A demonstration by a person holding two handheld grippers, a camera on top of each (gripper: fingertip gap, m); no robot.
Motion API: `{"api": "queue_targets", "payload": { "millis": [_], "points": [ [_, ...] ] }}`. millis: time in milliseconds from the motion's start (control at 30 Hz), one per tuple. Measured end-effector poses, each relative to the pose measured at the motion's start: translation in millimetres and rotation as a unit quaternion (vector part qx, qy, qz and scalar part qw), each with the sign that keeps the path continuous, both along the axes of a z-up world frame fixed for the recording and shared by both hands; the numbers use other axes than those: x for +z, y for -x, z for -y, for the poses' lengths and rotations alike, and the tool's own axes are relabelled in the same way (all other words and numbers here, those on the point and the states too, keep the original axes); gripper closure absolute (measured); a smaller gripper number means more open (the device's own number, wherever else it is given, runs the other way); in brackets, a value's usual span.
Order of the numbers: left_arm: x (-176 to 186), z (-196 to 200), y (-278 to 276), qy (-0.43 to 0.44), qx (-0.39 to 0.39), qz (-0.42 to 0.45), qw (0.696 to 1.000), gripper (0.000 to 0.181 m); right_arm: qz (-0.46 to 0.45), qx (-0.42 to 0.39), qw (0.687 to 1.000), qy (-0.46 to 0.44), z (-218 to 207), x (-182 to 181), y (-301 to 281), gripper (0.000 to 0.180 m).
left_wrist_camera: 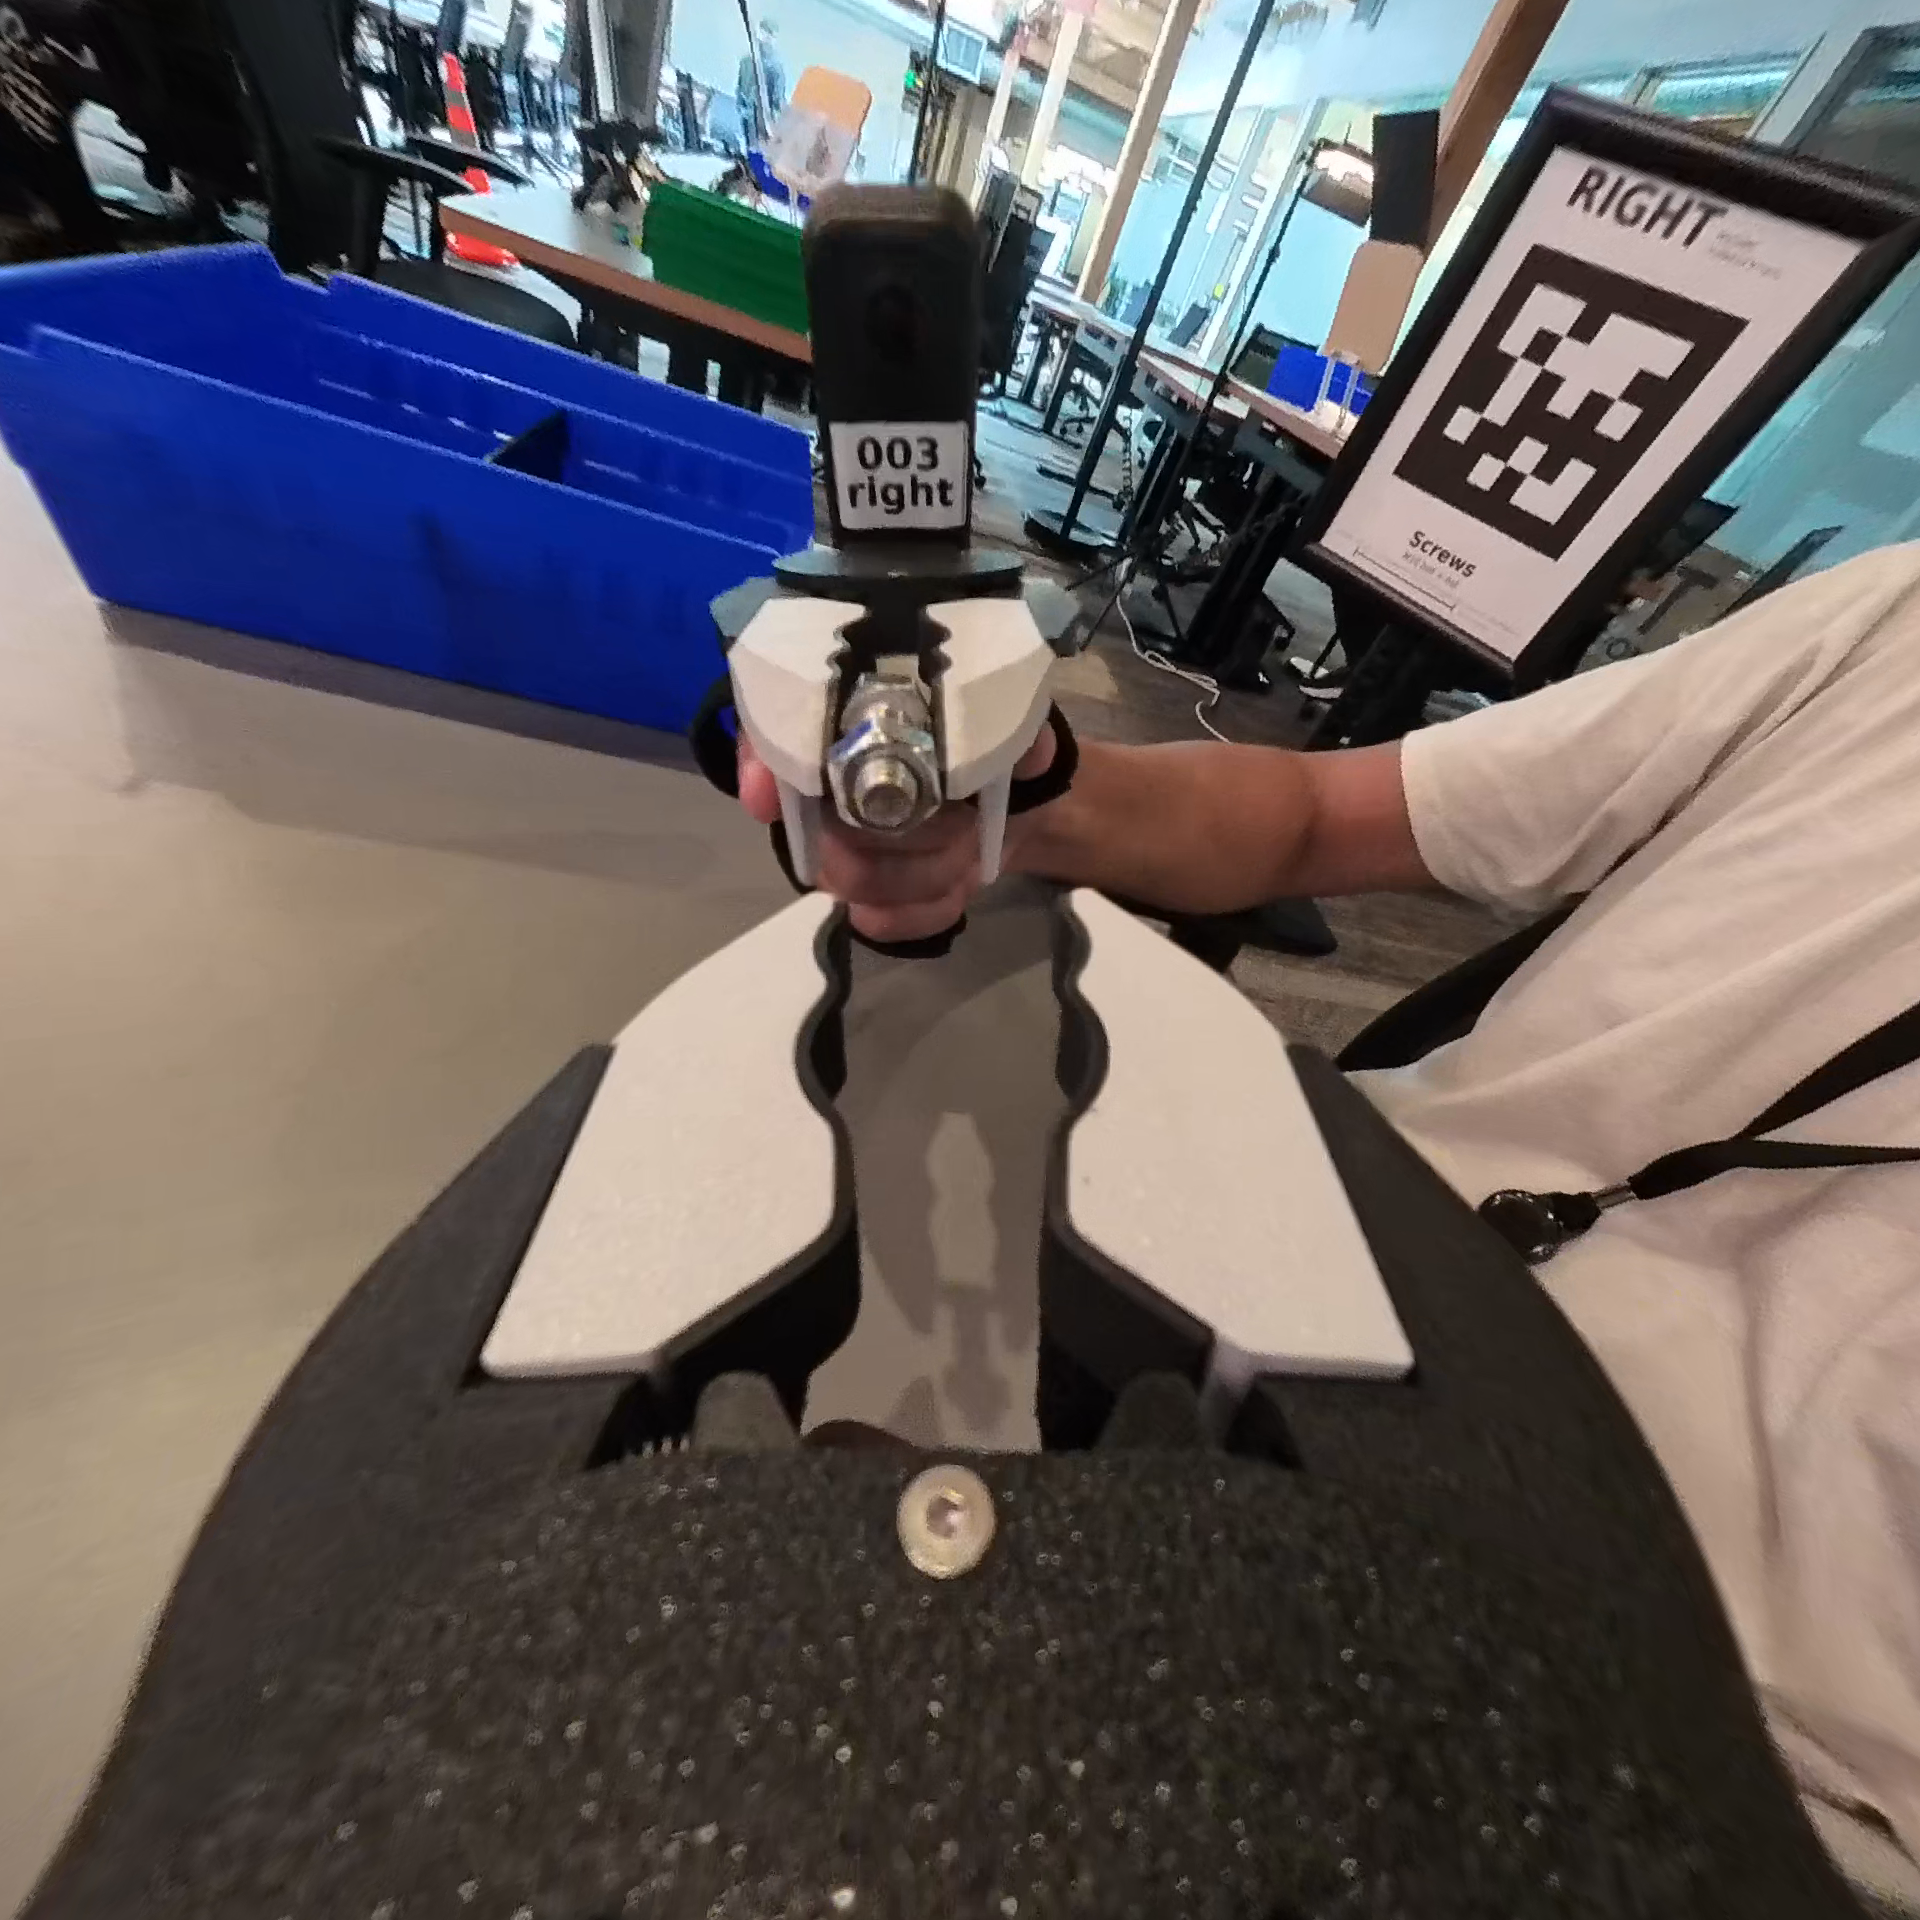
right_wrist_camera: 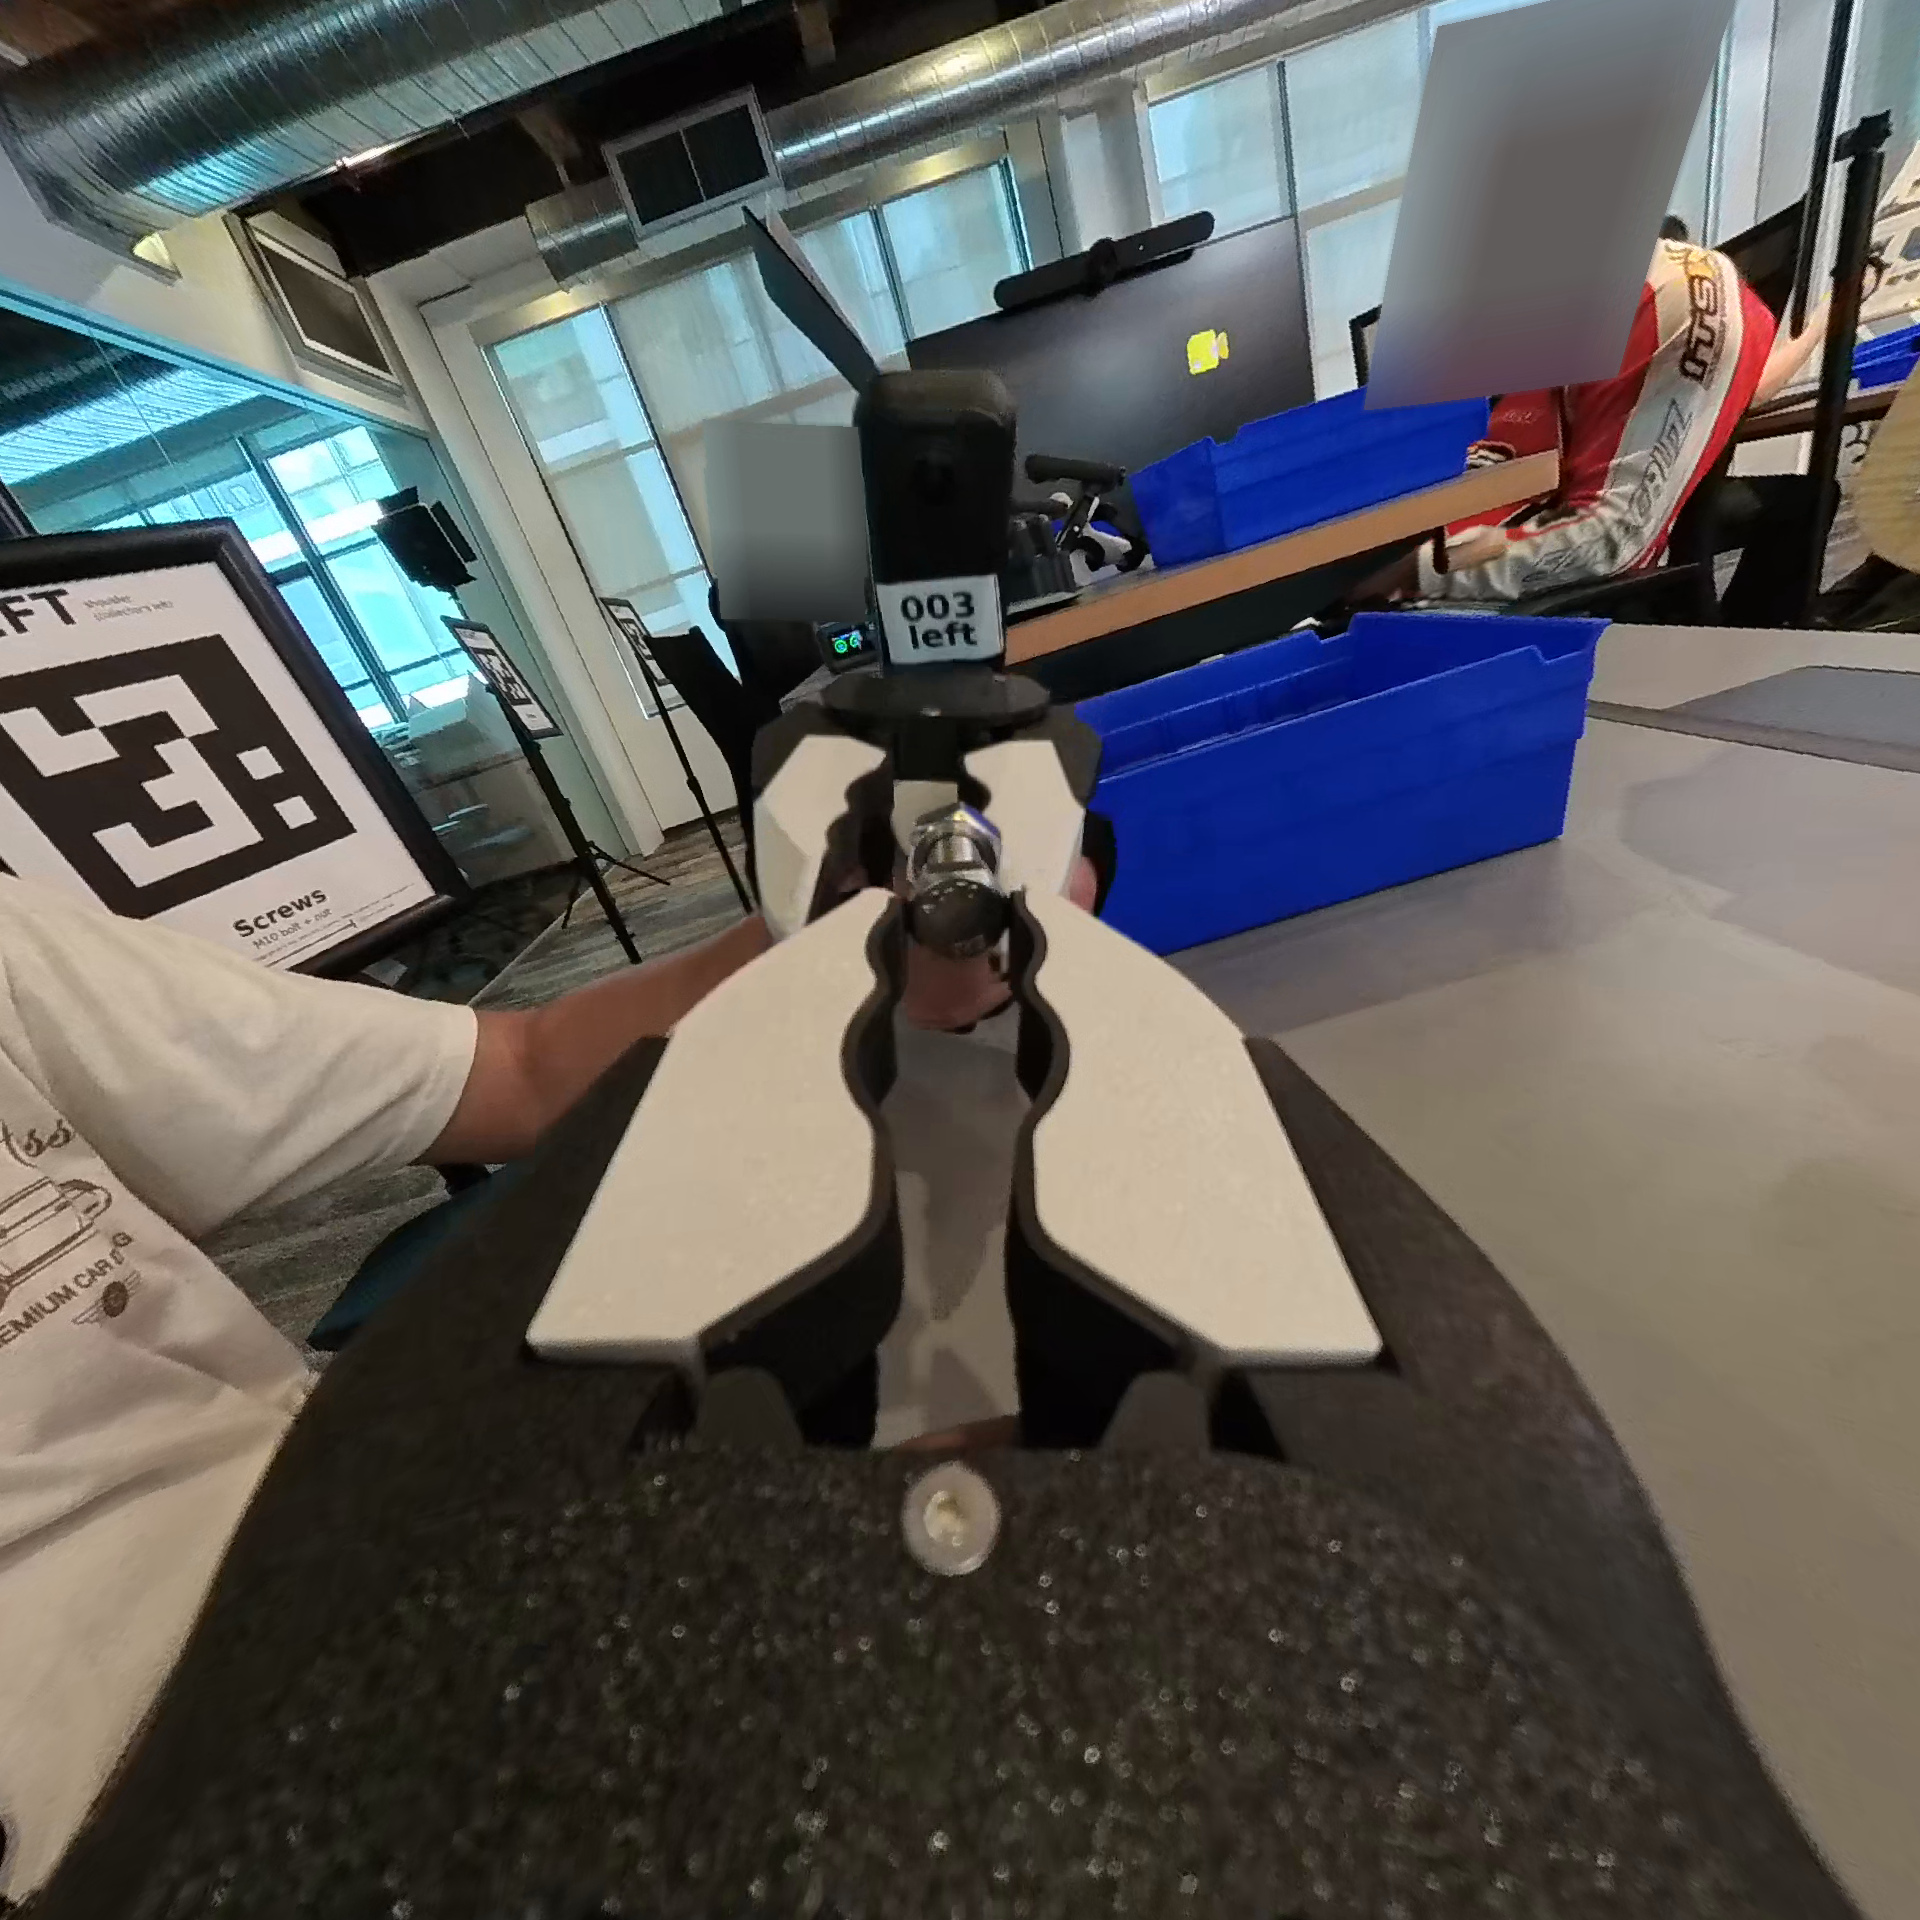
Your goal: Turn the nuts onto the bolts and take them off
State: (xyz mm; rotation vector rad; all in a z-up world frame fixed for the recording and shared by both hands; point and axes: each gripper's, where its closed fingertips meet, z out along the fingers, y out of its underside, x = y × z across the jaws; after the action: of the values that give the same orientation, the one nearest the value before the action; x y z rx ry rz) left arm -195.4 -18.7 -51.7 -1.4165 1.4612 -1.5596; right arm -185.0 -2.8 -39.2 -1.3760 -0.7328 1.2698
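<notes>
Now we pinch the bolt [right_wrist_camera: 954, 914] in our right gripper [right_wrist_camera: 954, 940], its nut [left_wrist_camera: 883, 774] facing our left gripper [left_wrist_camera: 940, 945], whose fingers stand spread. Behind us, a blue bin [left_wrist_camera: 395, 499] sits at the table's [left_wrist_camera: 260, 883] far edge.

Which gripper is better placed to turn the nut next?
Left. The left gripper is open, empty and aimed at the nut, while the right gripper is shut on the bolt, steadying it.

A silver bolt [right_wrist_camera: 951, 854] juts straight forward from the right tool's [right_wrist_camera: 956, 930] tips, clamped by its darker end. A hexagonal nut [left_wrist_camera: 852, 774] with a blue mark sits threaded near its free end.
</notes>
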Motion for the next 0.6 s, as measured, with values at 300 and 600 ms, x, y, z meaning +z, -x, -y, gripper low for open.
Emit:
{"api": "queue_targets", "payload": {
  "millis": [300,600],
  "points": [
    [5.1,-8.1,-4.9,-0.024,0.037,0.017,0.999,0.141,0.030,0.007,0.999,0.008,0.8,-10.5,5.8,0.161],
    [5.7,-3.7,-3.1,-0.026,0.024,0.021,0.999,0.141,0.029,0.013,0.999,0.024,0.5,-13.0,8.2,0.161]
  ]
}}
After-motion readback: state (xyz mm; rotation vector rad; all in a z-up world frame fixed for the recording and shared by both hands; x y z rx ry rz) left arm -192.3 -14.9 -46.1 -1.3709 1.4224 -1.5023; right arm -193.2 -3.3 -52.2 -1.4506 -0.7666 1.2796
